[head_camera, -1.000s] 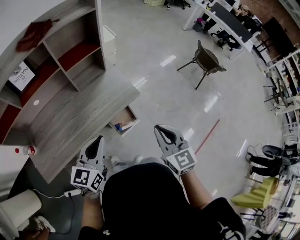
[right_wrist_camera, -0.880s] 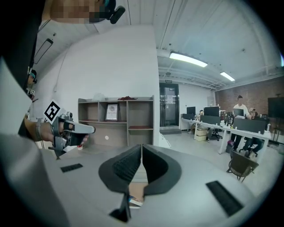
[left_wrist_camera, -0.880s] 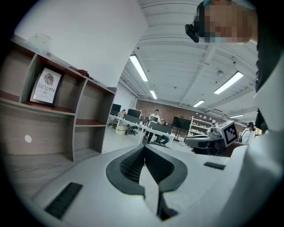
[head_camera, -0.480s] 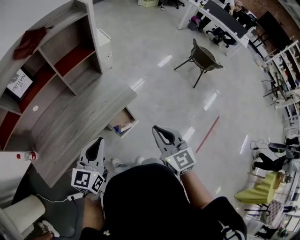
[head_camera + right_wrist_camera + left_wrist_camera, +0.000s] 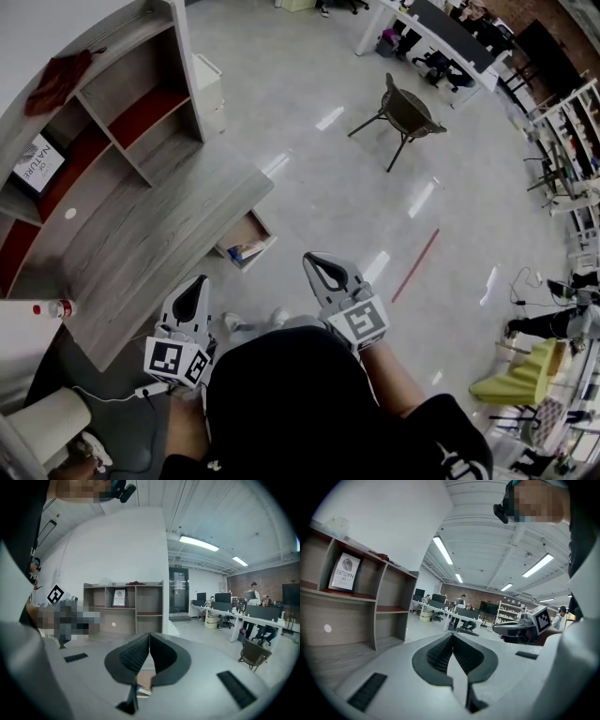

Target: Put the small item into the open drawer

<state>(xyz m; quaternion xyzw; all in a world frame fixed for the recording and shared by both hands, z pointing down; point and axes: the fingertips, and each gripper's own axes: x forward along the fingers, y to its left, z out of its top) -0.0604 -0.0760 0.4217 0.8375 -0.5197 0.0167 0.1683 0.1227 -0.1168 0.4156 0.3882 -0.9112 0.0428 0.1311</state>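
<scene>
The open drawer (image 5: 246, 241) sticks out from under the grey wooden desk (image 5: 141, 253), and a blue and white item lies inside it. Through the gap below the right jaws the drawer (image 5: 145, 680) also shows, brown with small items. My left gripper (image 5: 200, 280) is held close to the body at the desk's near corner, jaws shut and empty (image 5: 453, 634). My right gripper (image 5: 311, 259) hovers over the floor to the right of the drawer, shut with nothing between its jaws (image 5: 149, 633). A small white disc (image 5: 70, 214) lies on the desk.
A shelf unit (image 5: 122, 103) stands behind the desk, with a framed print (image 5: 39, 157) in it and a red cloth (image 5: 56, 80) on top. A red-capped bottle (image 5: 52, 309) sits at the left. A chair (image 5: 405, 112) and a red floor line (image 5: 417, 265) are farther off.
The head view has shifted a little, so desk and shelves sit slightly lower left. Both grippers stay near the body, almost where they were, still closed.
</scene>
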